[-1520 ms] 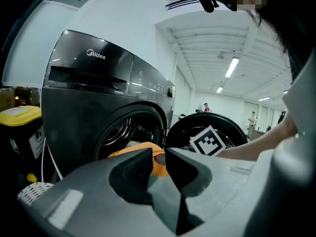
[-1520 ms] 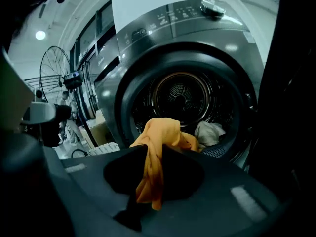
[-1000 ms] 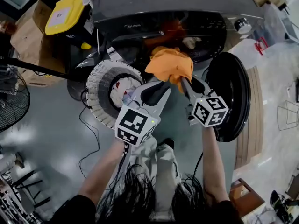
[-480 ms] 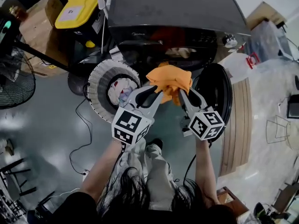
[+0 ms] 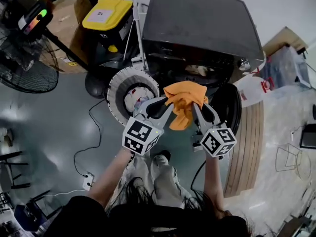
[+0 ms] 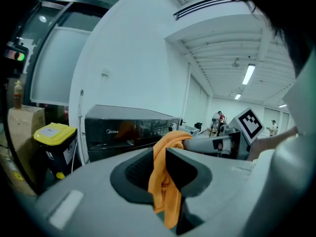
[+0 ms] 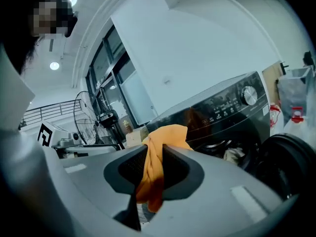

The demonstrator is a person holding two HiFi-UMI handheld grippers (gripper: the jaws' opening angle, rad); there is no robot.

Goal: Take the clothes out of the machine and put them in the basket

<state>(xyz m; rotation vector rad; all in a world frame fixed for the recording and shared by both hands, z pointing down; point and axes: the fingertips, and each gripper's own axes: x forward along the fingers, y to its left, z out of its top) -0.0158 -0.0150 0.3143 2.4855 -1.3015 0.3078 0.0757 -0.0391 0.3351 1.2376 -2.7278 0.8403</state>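
Observation:
An orange cloth (image 5: pixel 183 98) hangs between my two grippers, in front of the black washing machine (image 5: pixel 197 28). My left gripper (image 5: pixel 167 102) is shut on its left edge (image 6: pixel 165 181). My right gripper (image 5: pixel 196 102) is shut on its right edge (image 7: pixel 150 177). The cloth's loose end droops between the jaws. The round white laundry basket (image 5: pixel 118 85) stands on the floor left of the machine's open door (image 5: pixel 228 107), with clothes inside it. More laundry (image 7: pixel 232 154) shows in the drum opening.
A yellow-lidded black bin (image 5: pixel 106 16) and a cardboard box (image 5: pixel 66 19) stand left of the machine. A floor fan (image 5: pixel 24 73) is at far left. A cable (image 5: pixel 91 132) runs across the grey floor. A wooden board (image 5: pixel 247 147) lies at right.
Both grippers have risen together with the orange cloth, lifting it away from the drum opening. The head view has drawn back and now takes in the machine's top.

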